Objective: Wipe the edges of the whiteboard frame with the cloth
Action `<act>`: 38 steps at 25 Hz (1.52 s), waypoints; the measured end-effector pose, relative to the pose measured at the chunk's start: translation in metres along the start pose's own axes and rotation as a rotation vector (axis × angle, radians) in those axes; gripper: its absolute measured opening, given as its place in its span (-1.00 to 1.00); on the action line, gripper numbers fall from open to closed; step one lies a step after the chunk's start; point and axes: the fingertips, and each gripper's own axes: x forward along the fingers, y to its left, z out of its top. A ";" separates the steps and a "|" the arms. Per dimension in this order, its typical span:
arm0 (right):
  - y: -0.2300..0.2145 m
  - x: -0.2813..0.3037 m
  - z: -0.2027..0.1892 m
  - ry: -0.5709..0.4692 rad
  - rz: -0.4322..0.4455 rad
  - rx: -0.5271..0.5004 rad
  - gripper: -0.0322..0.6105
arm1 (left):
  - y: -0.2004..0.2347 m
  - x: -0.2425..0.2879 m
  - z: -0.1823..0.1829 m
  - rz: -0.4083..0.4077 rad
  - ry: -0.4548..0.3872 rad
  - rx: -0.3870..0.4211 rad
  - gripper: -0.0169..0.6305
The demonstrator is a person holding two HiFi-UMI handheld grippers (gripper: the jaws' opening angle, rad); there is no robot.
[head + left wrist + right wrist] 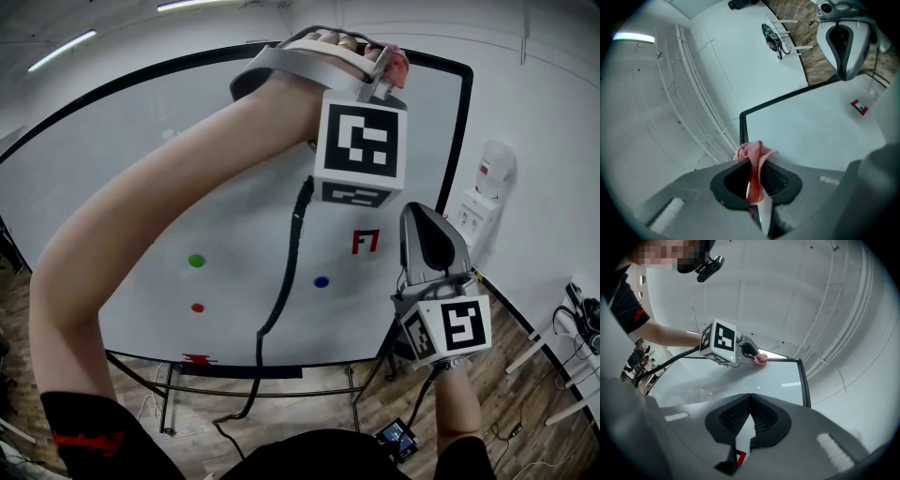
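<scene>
two things decide this stroke, as i judge it: a firm pinch on the cloth, and a line that follows the black rail, not the white surface. the left gripper [757,183] has its jaws closed tight on a pink cloth [754,157], and a bunched wad of it pokes out past the tips. the arm is raised, so the wad sits at the top edge of the whiteboard frame [741,124], just beside the top right corner. in the right gripper view the wad looks to touch the top rail, but i cannot tell how hard it presses.

to do it well, i would drag the wad along the rail with light, even pressure and slow down at the rounded corner. then i would turn the wrist so the cloth, not the jaw tips, meets the right side rail on the way down. the protruding wad is small, so too steep an angle could scrape plastic on the frame.

the right gripper [750,414] has its jaws together with nothing between them, and it is held low in front of the board's right part.

the cloth looks soft and ribbed, folded over on itself. the frame is thin, black and round-cornered around a glossy white board with a green magnet [196,261], a red one and a blue one.
</scene>
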 end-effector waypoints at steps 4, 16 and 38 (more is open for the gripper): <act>0.005 0.000 -0.003 0.007 0.001 0.001 -0.89 | -0.002 -0.004 -0.006 -0.004 -0.001 -0.004 -0.80; 0.029 0.009 -0.008 0.014 0.027 0.004 -0.89 | -0.009 -0.016 -0.034 -0.002 0.023 0.012 -0.81; 0.089 0.028 -0.008 0.030 0.084 -0.002 -0.89 | -0.015 -0.050 -0.092 0.019 0.049 0.022 -0.80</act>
